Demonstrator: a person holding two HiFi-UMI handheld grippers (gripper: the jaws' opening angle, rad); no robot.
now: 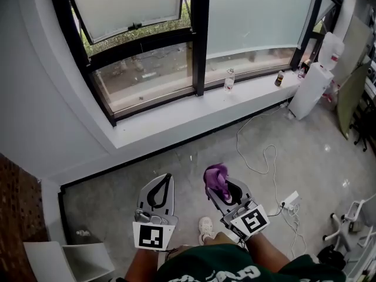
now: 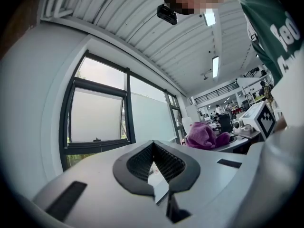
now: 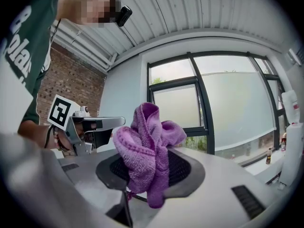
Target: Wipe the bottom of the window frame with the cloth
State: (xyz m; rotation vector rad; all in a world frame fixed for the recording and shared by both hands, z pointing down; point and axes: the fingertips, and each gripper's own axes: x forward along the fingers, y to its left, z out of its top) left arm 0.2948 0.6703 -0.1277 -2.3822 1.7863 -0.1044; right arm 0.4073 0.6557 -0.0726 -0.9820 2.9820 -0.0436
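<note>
The right gripper (image 1: pixel 223 188) has its jaws closed on the purple cloth (image 3: pixel 145 144), which bunches up out of them and droops over their near side. Just to its left, the left gripper (image 1: pixel 167 181) has its jaws together with nothing between them. Both are above the floor (image 1: pixel 176 163), near the person and well apart from the far window frame (image 1: pixel 200 40) and its white sill (image 1: pixel 194 121).
</note>
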